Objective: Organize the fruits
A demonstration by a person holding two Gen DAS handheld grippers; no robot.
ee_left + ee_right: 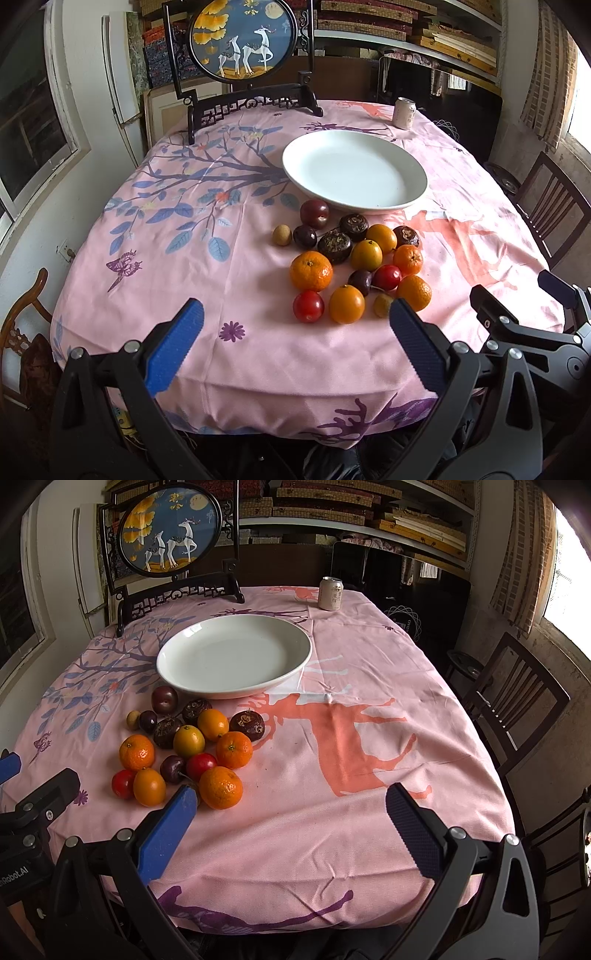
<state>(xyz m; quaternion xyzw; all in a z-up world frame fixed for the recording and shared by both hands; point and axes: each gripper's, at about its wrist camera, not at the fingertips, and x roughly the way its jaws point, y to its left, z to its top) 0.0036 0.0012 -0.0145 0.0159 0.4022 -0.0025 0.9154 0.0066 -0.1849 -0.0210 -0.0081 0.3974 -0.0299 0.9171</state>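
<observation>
A white plate (406,177) (295,646) stands empty on the pink tablecloth. In front of it lies a loose pile of fruit: tangerines (311,270) (221,787), orange kumquat-like fruits (346,304) (149,786), red cherry tomatoes (308,305) (123,783), dark plums (314,213) (164,699), dark brown water chestnuts (334,246) (247,725) and small tan longans (282,235) (133,719). My left gripper (295,325) is open and empty, just short of the pile. My right gripper (291,808) is open and empty, right of the pile, its left finger beside a tangerine.
A drink can (404,113) (331,593) stands at the far right of the table. A round deer screen on a dark stand (243,40) (171,531) stands at the far left edge. A wooden chair (517,701) is at the right side.
</observation>
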